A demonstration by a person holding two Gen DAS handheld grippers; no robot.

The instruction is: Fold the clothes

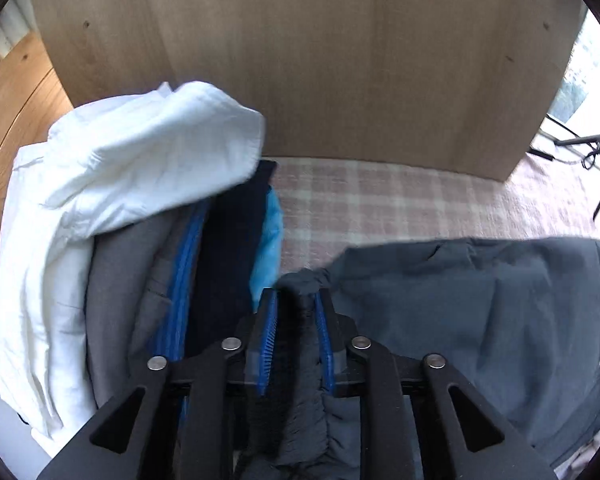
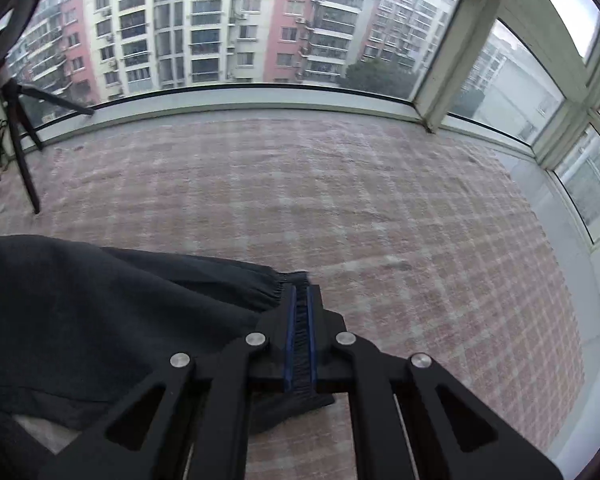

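Note:
A dark grey garment (image 1: 480, 312) with an elastic gathered edge lies over the pink plaid cloth (image 1: 380, 200). My left gripper (image 1: 298, 300) is shut on its bunched elastic edge. In the right wrist view the same dark garment (image 2: 100, 312) spreads to the left, and my right gripper (image 2: 300, 296) is shut on its ribbed hem. The garment hangs stretched between the two grippers, a little above the plaid cloth (image 2: 340, 200).
A pile of clothes stands at the left: a white shirt (image 1: 120, 184), grey, blue and dark pieces (image 1: 228, 248). A wooden board (image 1: 300, 60) stands behind. A black tripod (image 2: 20, 148) stands by the window (image 2: 260, 20), whose sill bounds the far and right sides.

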